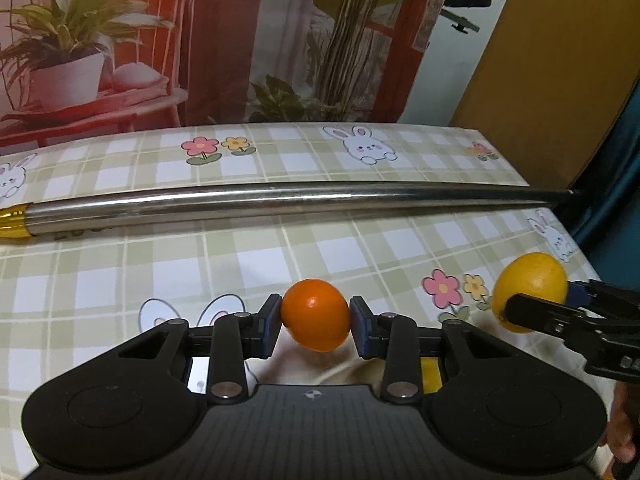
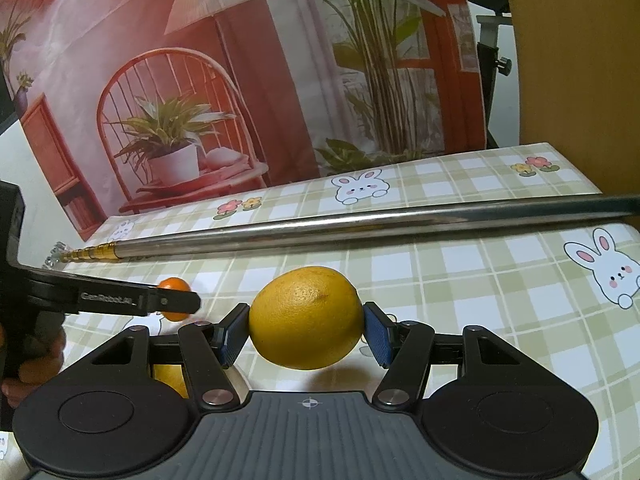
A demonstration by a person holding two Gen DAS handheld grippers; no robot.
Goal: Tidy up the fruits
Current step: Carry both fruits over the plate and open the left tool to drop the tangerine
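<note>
Checked cloth [image 1: 320, 248] covers the table, with a metal rod [image 1: 280, 200] lying far across it. Left gripper [image 1: 316, 326] clamps an orange [image 1: 316, 314] and right gripper [image 2: 306, 330] clamps a lemon [image 2: 306, 316], both lifted, probably for sorting.

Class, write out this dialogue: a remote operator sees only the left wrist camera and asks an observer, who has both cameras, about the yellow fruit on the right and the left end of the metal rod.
Operator: I see only one black finger across the yellow fruit. Is it gripped?
Observer: Yes. In the right wrist view, the right gripper has both blue pads pressed on the fruit's two ends.
Operator: The metal rod leaves my picture at its gold part. What lies beyond?
Observer: It narrows through several gold segments to a small clear tip near the table's far left edge.
</note>
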